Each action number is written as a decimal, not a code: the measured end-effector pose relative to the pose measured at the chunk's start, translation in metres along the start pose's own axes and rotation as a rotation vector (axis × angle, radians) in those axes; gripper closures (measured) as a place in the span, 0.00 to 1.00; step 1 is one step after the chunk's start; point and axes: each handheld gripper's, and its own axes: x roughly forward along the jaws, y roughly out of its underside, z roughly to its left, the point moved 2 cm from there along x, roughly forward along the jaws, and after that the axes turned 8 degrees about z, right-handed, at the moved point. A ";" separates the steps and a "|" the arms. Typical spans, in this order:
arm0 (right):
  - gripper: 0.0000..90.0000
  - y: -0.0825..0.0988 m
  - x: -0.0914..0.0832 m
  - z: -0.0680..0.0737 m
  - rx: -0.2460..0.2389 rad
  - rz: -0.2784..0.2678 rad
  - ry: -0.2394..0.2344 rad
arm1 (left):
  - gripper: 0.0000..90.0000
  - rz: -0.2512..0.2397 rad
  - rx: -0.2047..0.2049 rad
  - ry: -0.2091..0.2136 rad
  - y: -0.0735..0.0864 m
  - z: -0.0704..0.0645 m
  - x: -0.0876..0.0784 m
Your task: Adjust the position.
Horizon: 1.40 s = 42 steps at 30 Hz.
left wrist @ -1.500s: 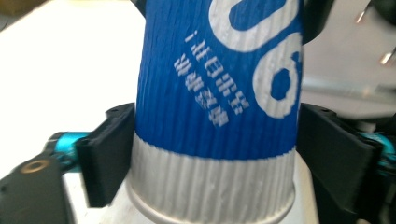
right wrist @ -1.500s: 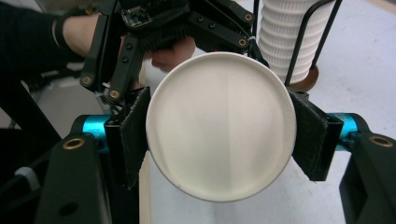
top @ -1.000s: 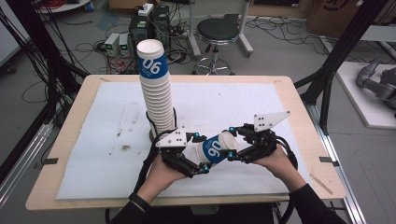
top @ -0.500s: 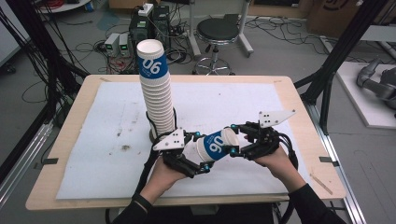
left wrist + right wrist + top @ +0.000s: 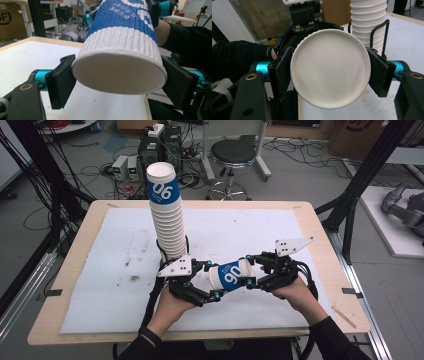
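A ribbed paper cup [image 5: 231,276], white with a blue band printed "06", lies level above the table between both grippers. My left gripper [image 5: 212,281] has just been closing on it; in the left gripper view its pads [image 5: 62,80] touch both sides of the cup [image 5: 120,45] at one flat white end. My right gripper [image 5: 248,270] holds the other end; in the right gripper view its pads [image 5: 283,72] press the cup's [image 5: 329,67] sides. A tall stack of the same cups [image 5: 167,220] stands upright in a black wire holder [image 5: 186,245] just behind the left gripper.
A white mat [image 5: 280,230] covers the wooden table [image 5: 75,270]. The cup stack [image 5: 367,22] and its wire holder [image 5: 384,32] stand close behind the held cup. A stool [image 5: 232,152], cables and black frame posts [image 5: 360,190] stand beyond the table.
The left gripper's jaws have come together onto the cup's sides. Both hands and the cup stay at about the same spot.
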 end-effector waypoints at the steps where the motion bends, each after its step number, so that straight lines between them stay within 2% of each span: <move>1: 0.32 0.000 0.000 0.000 0.002 0.008 -0.003 | 0.22 0.007 0.001 -0.002 -0.001 0.000 0.000; 7: 0.24 0.001 0.001 0.000 -0.033 0.100 0.051 | 0.22 0.085 0.024 -0.004 -0.005 -0.002 0.000; 11: 0.24 -0.001 0.002 0.008 -0.128 0.189 0.092 | 0.23 0.146 0.051 0.001 -0.007 -0.004 0.003; 14: 0.24 -0.003 0.005 0.016 -0.220 0.263 0.119 | 0.23 0.206 0.075 -0.001 -0.009 -0.006 0.006; 17: 0.24 -0.003 0.012 0.022 -0.276 0.354 0.153 | 0.23 0.236 0.094 -0.002 -0.010 -0.008 0.009; 20: 0.27 0.000 0.017 0.022 -0.295 0.395 0.168 | 0.23 0.239 0.098 0.001 -0.011 -0.009 0.009; 27: 0.31 0.003 0.017 0.017 -0.258 0.383 0.140 | 0.24 0.211 0.082 0.009 -0.011 -0.008 0.007; 35: 0.33 0.005 0.015 0.014 -0.245 0.368 0.109 | 0.25 0.189 0.066 0.020 -0.011 -0.007 0.006; 39: 0.31 0.005 0.015 0.014 -0.244 0.363 0.104 | 0.25 0.184 0.064 0.025 -0.010 -0.006 0.005; 42: 0.26 0.007 0.016 0.014 -0.253 0.386 0.120 | 0.25 0.166 0.056 0.027 -0.011 -0.005 0.003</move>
